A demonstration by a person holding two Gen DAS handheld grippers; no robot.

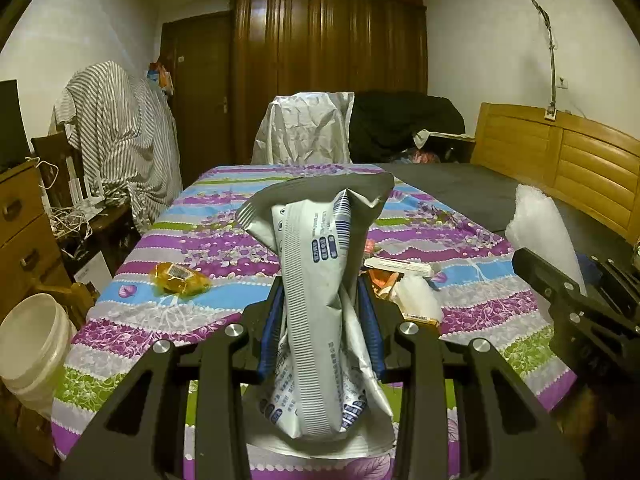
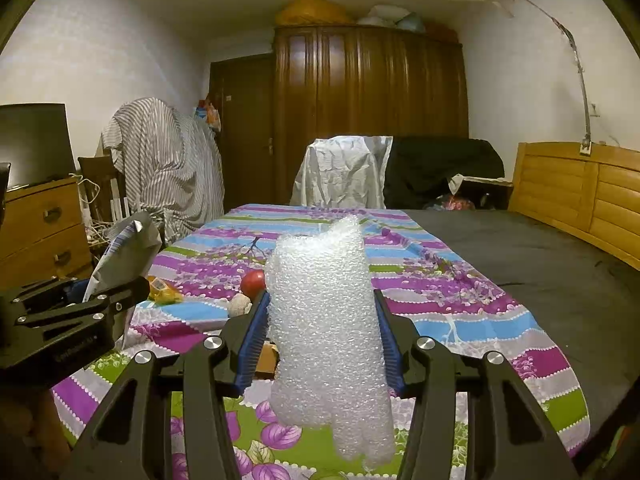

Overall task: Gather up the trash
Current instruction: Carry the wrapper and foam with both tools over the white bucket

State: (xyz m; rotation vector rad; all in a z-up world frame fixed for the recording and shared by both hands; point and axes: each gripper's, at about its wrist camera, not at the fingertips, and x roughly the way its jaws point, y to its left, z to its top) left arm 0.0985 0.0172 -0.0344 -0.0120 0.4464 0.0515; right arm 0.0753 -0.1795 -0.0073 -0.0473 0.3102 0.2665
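Striped bedspread (image 1: 168, 240) below, left gripper (image 1: 322, 320) clamping foil bag (image 1: 316, 280), right gripper (image 2: 322, 332) clamping bubble wrap (image 2: 324, 320)

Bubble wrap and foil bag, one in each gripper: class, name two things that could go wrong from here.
1. The bubble wrap is soft and sags below the right gripper; it could slip out.
2. The foil bag stands tall in the left gripper and hides the table behind it, so other trash may be missed.

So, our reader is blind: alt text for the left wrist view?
The left gripper grips a crumpled silver bag upright above a striped bedspread. A yellow wrapper lies left; the right gripper holds bubble wrap at right.
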